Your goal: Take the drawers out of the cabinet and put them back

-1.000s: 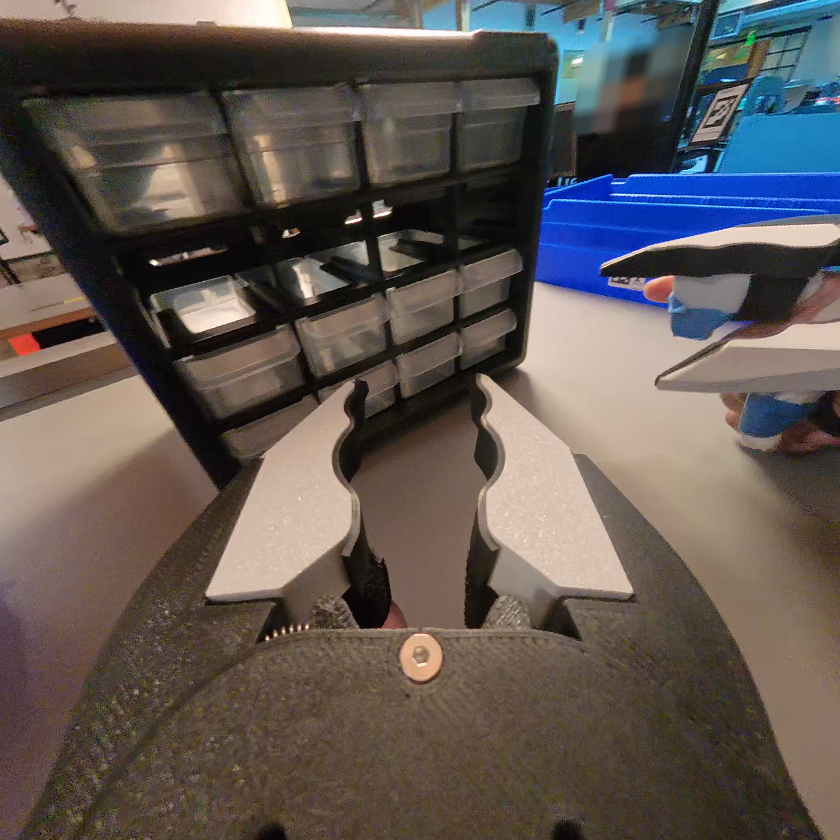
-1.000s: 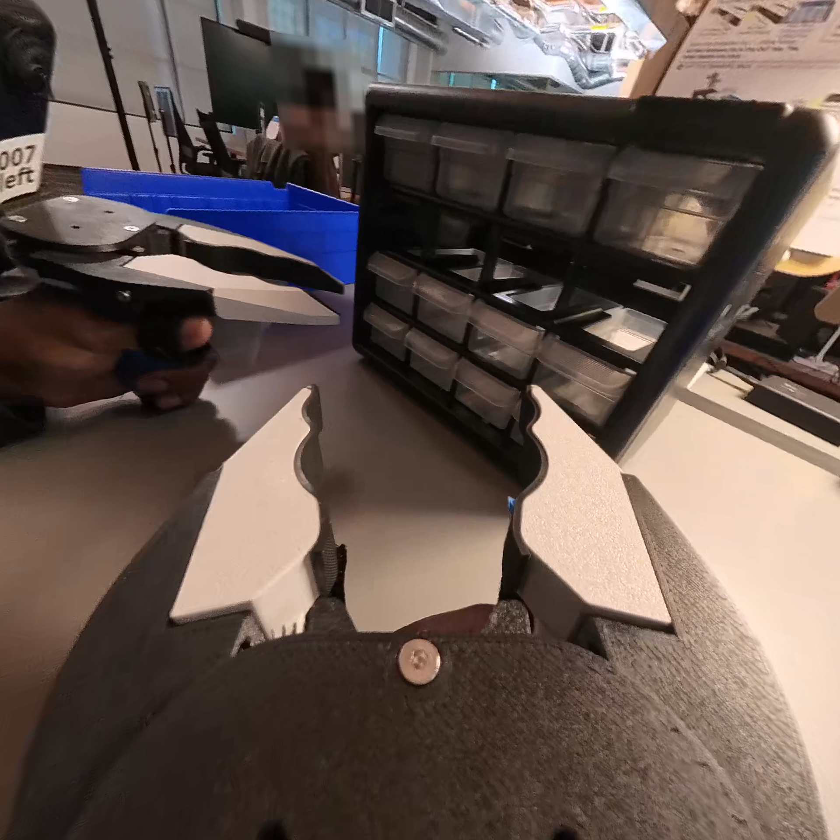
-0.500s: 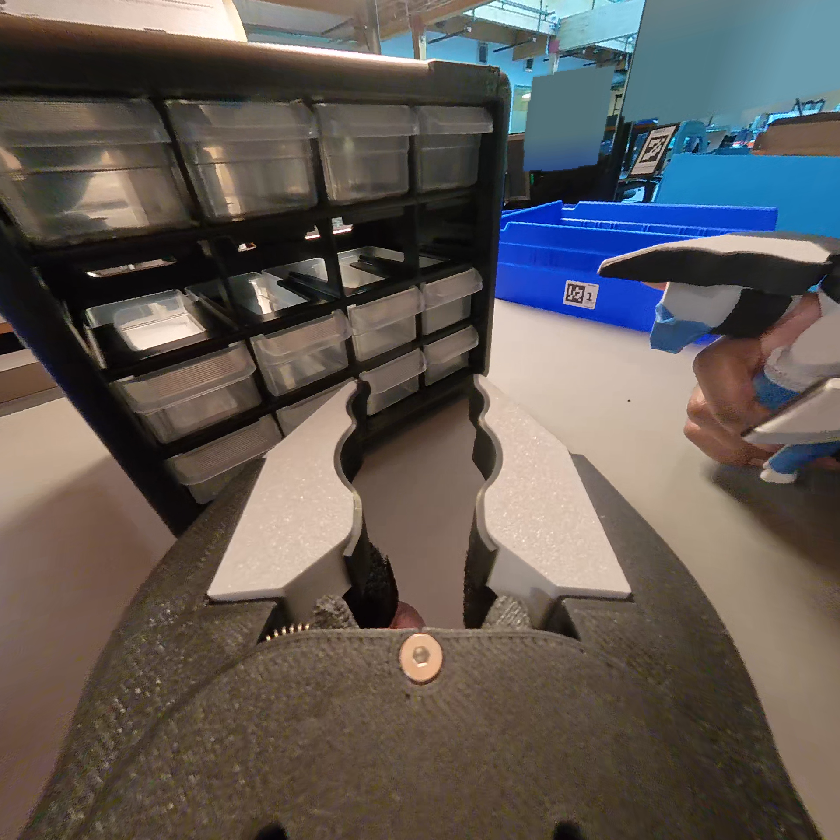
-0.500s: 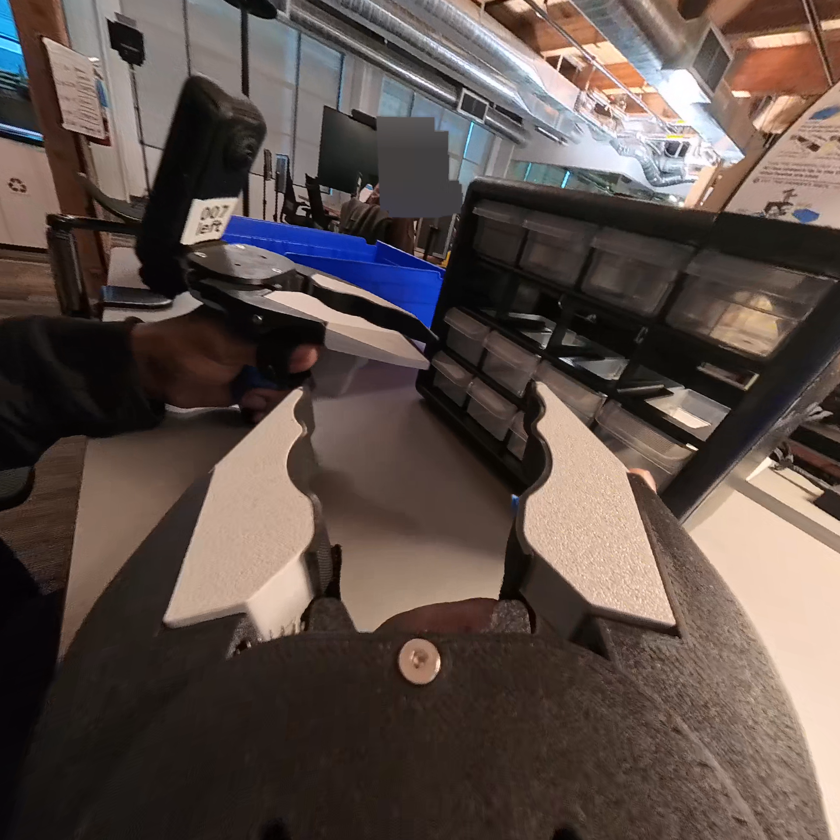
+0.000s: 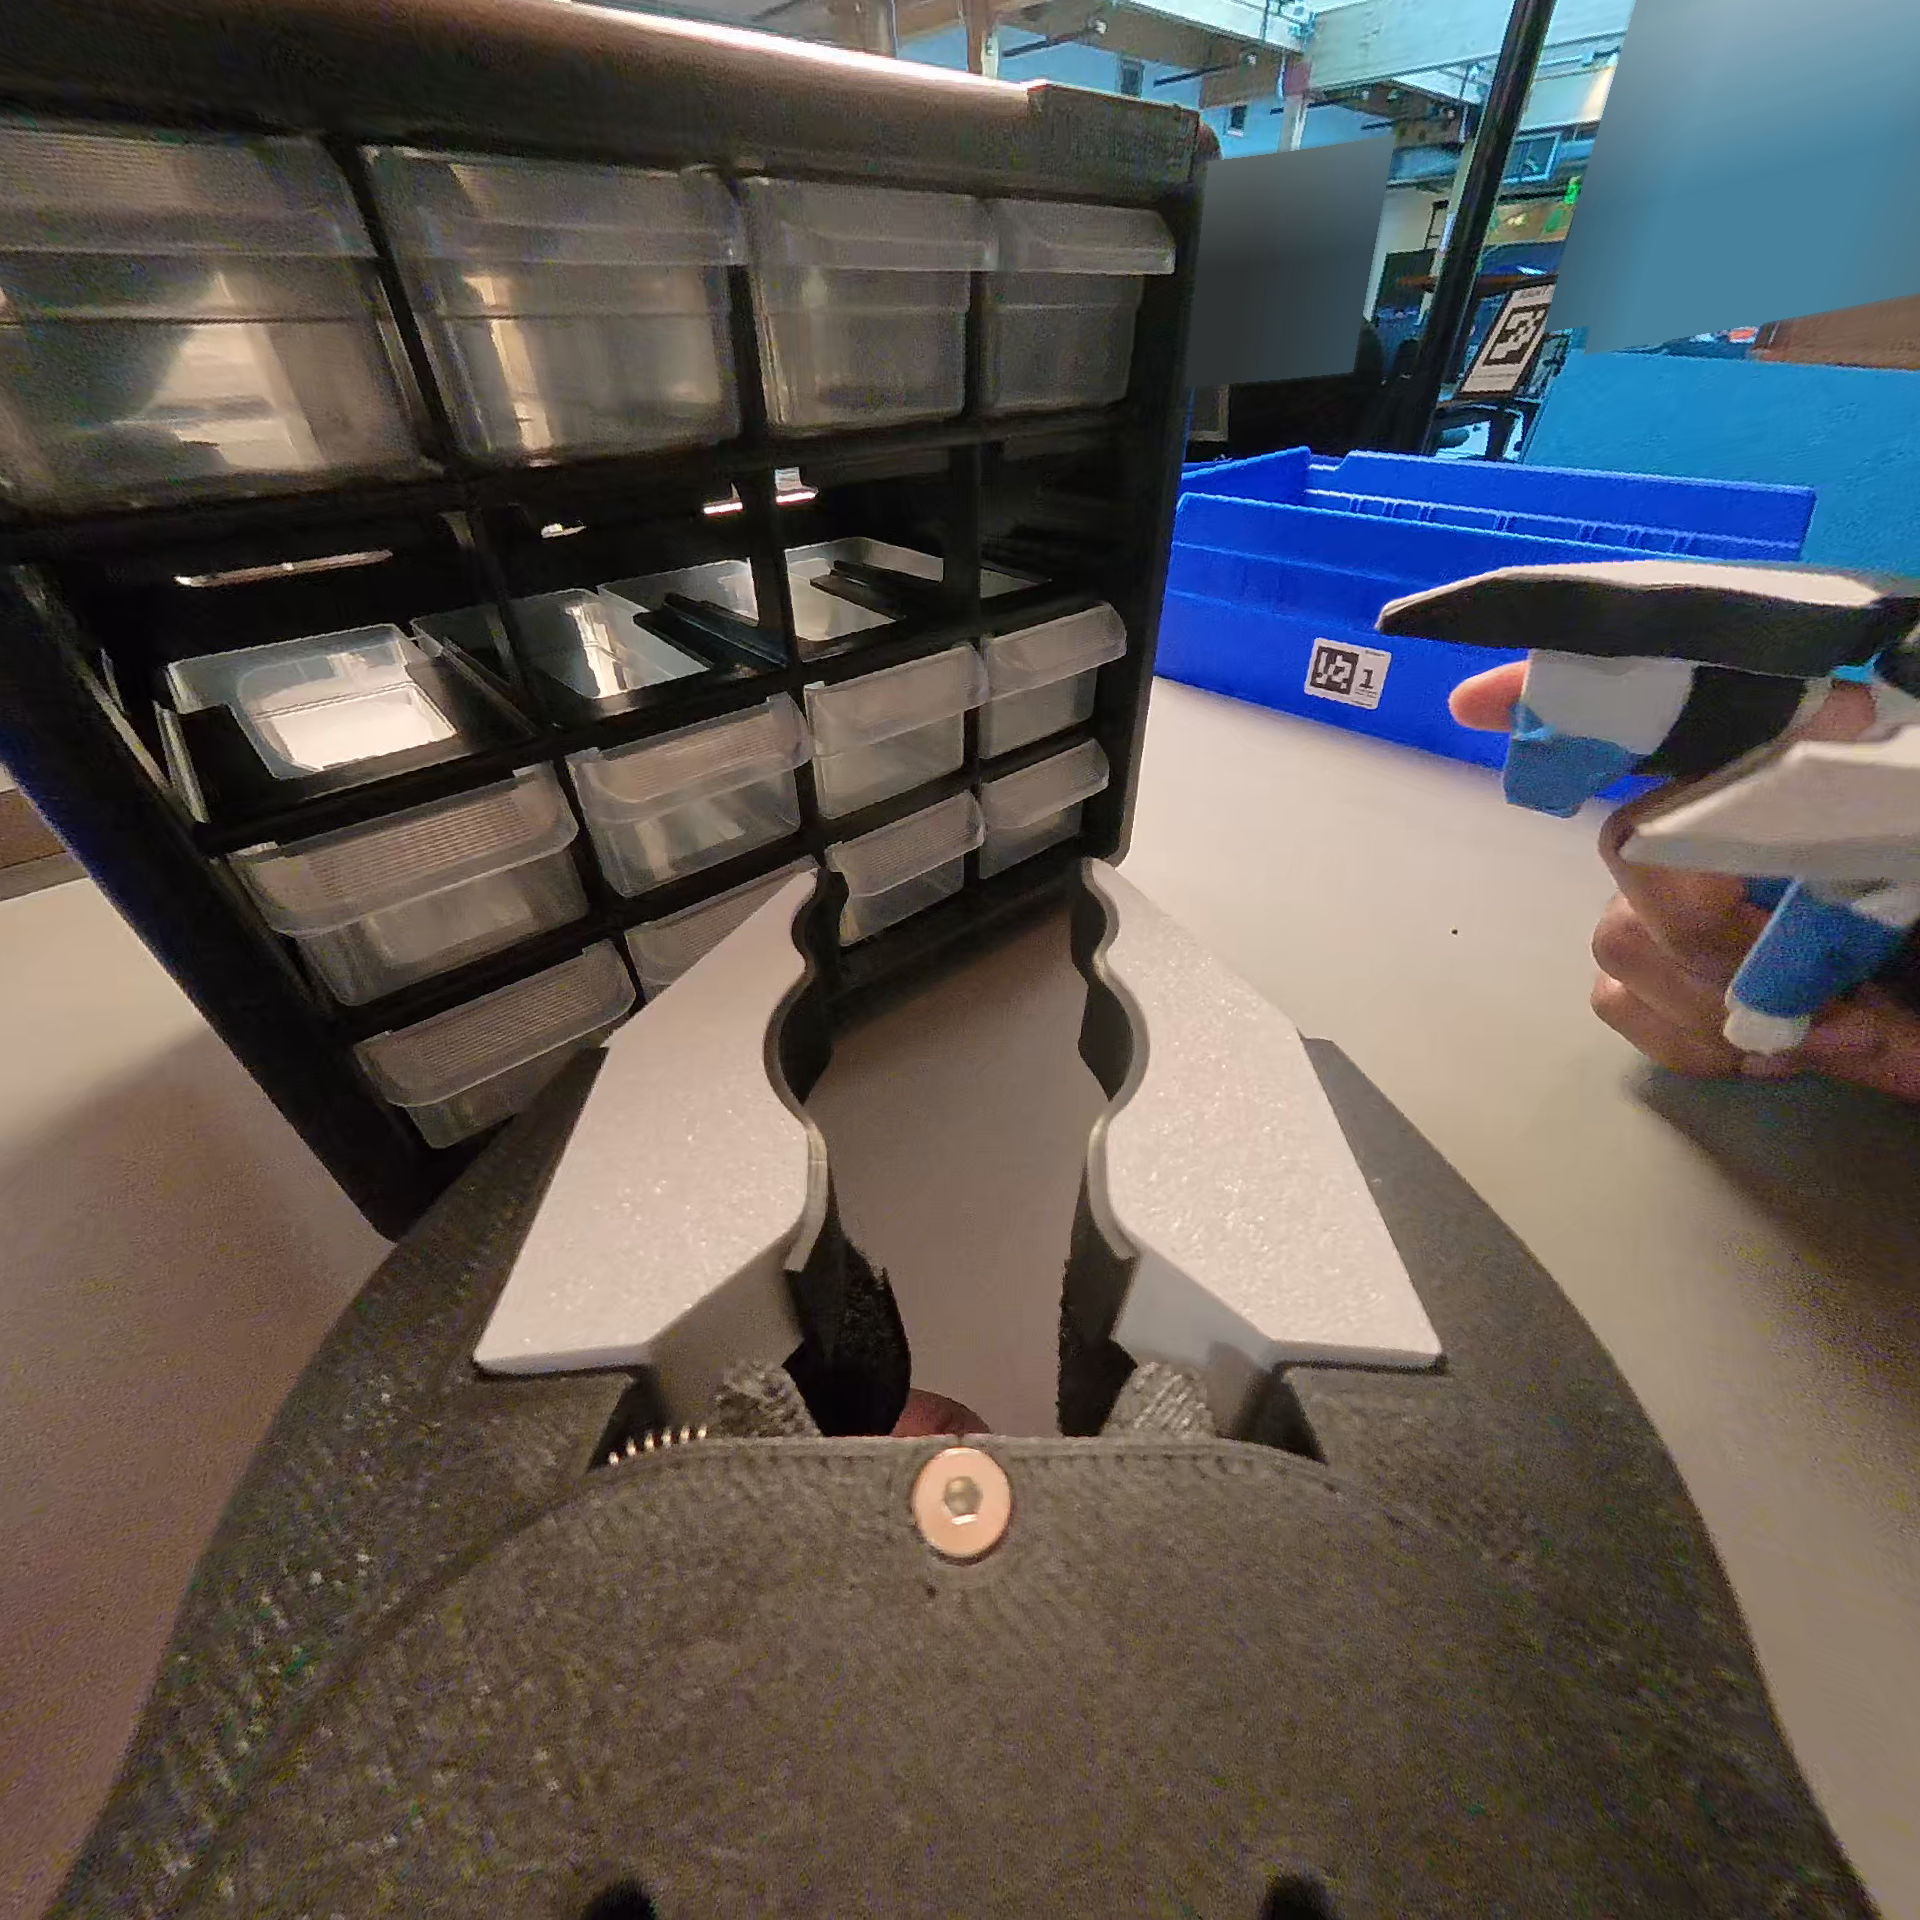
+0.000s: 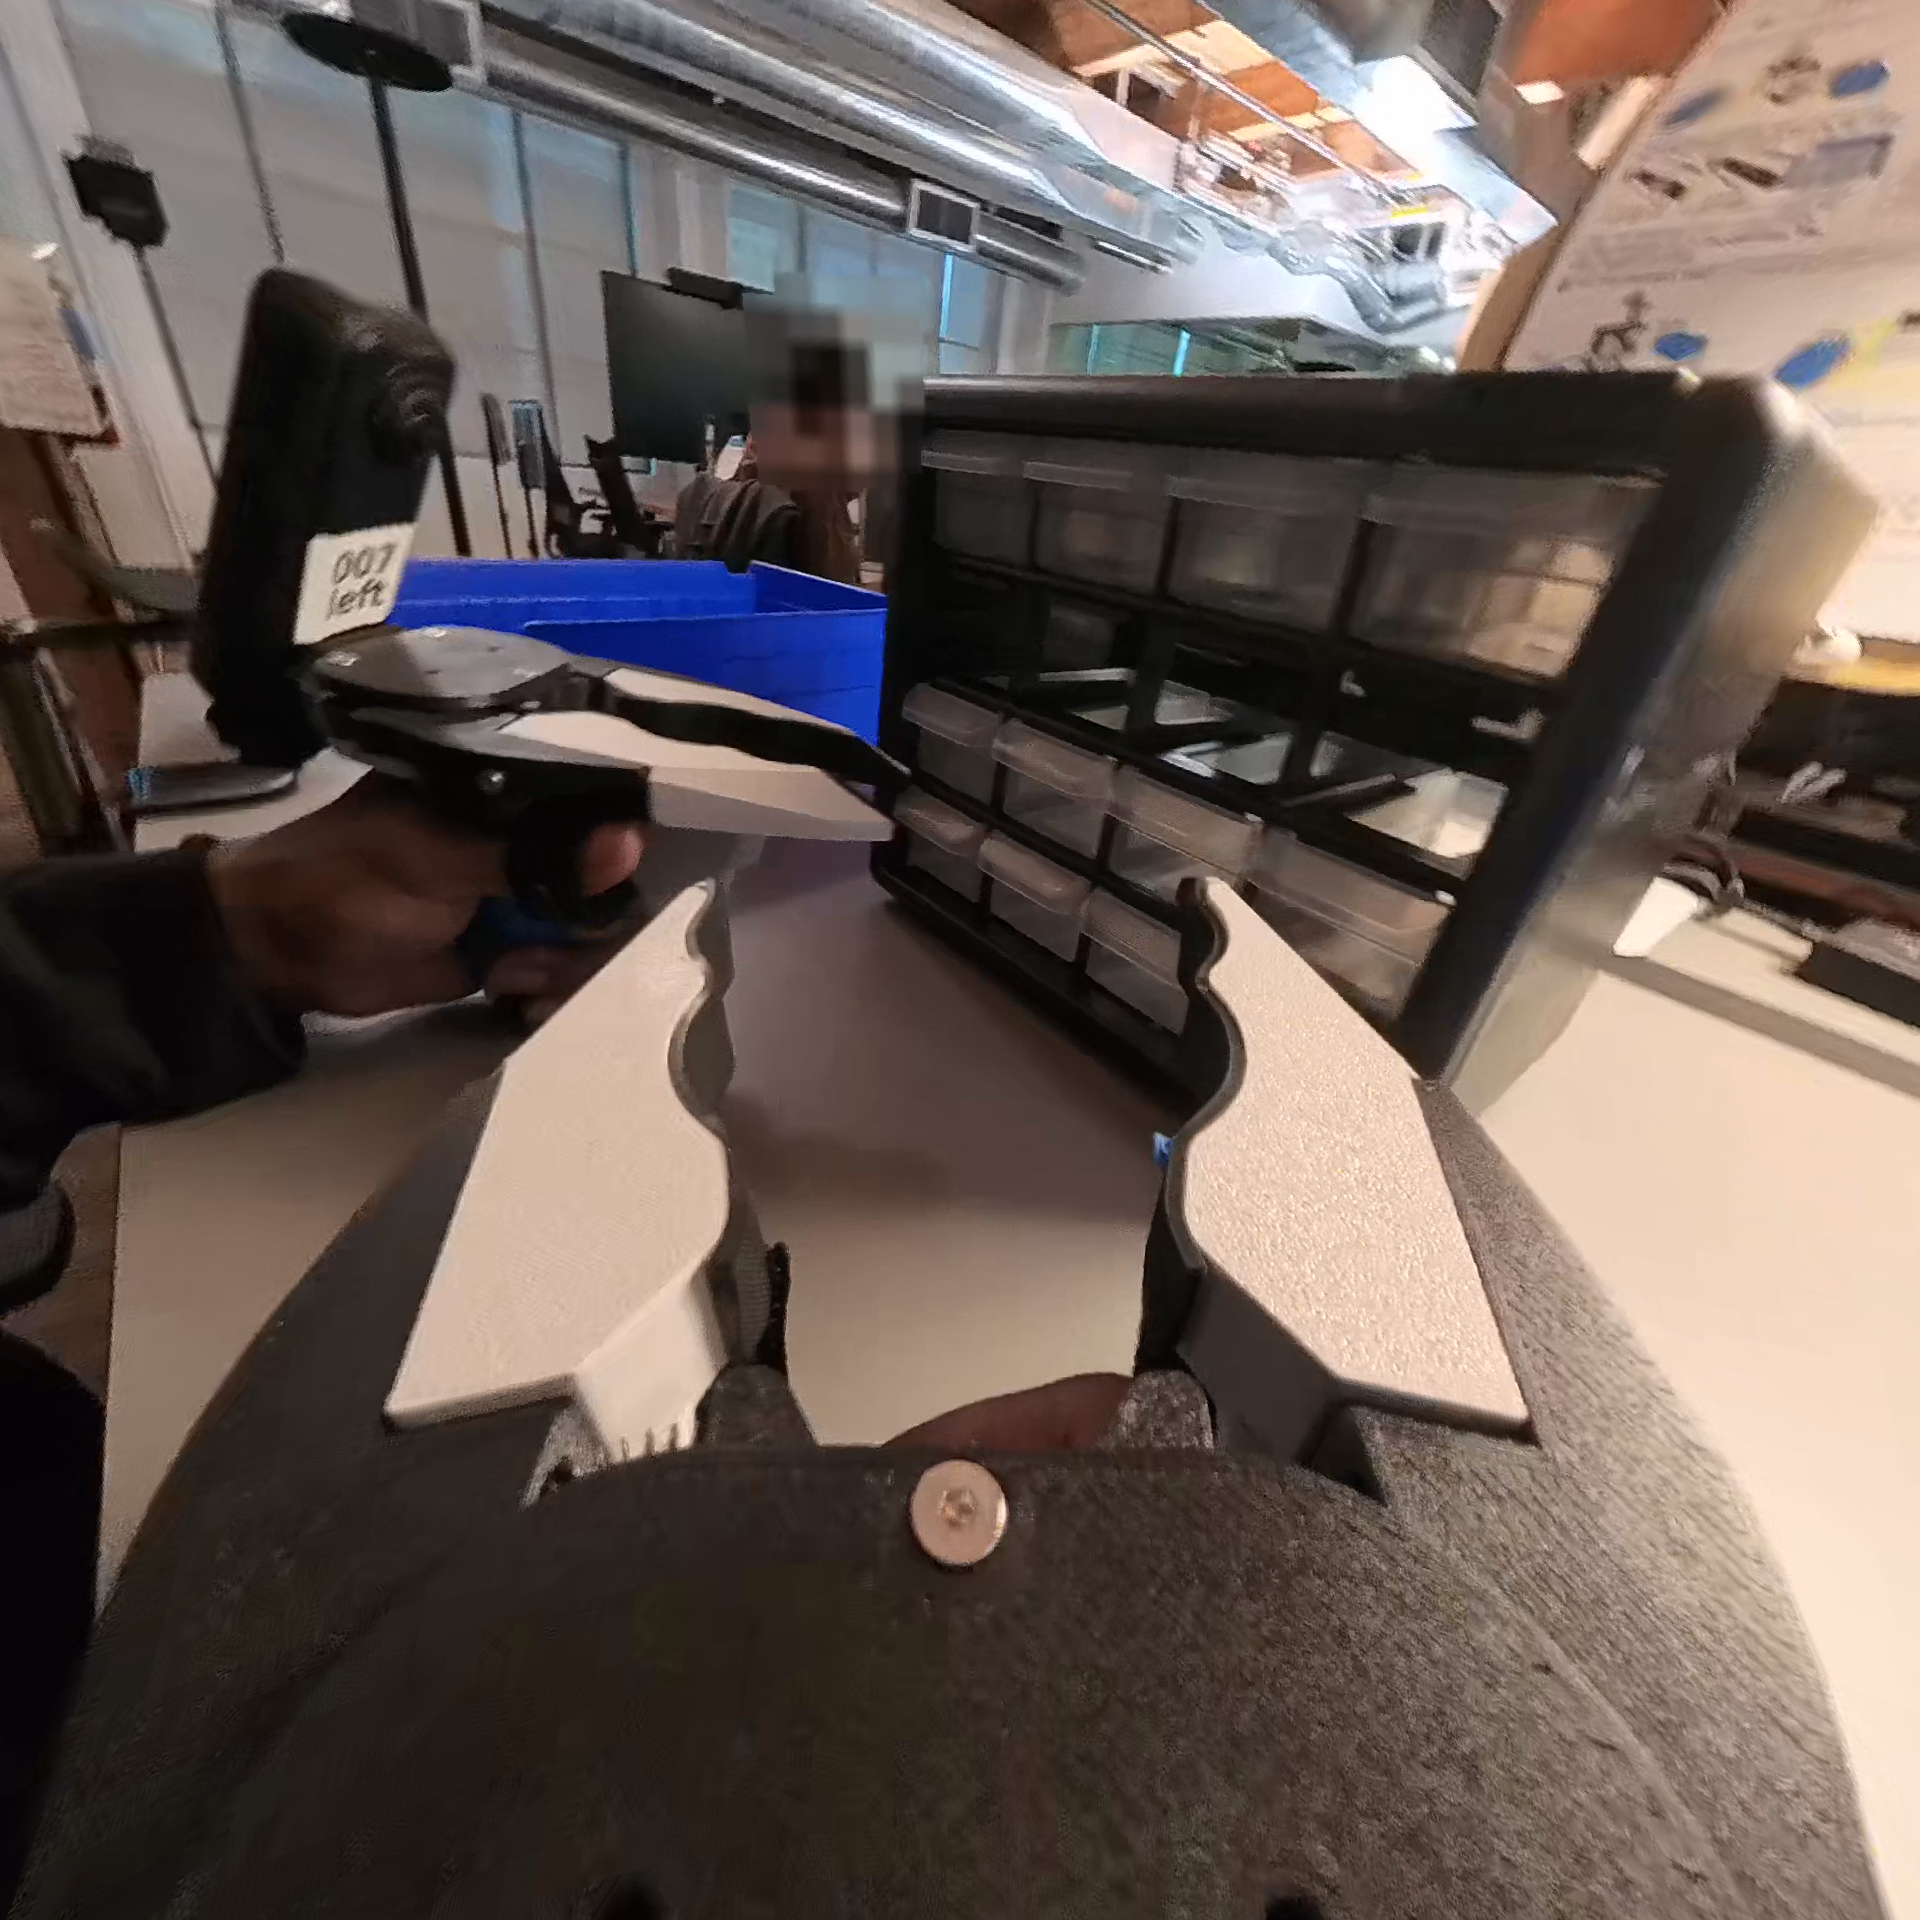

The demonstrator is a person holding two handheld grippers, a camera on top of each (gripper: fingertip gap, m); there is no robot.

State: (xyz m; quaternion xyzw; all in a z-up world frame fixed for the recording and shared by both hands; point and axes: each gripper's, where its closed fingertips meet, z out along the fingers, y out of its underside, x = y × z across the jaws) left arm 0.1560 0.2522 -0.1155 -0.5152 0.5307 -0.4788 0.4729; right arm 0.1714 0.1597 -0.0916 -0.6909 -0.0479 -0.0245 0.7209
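Both grippers were empty: the left gripper (image 5: 951,914) had its jaws partly apart, the right gripper (image 6: 956,914) wide apart, each near the front of the black cabinet (image 5: 582,114) on the grey table (image 5: 1351,935). Most clear drawers (image 5: 686,790) sat in their slots; the second row (image 5: 883,582) looked open, with drawers apparently still to be returned there.

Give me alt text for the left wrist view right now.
The open, empty left gripper points at the bottom right of a black cabinet of clear drawers on a grey table; second-row drawers sit pushed deep in their slots. The right gripper, also open, is at right before blue bins.
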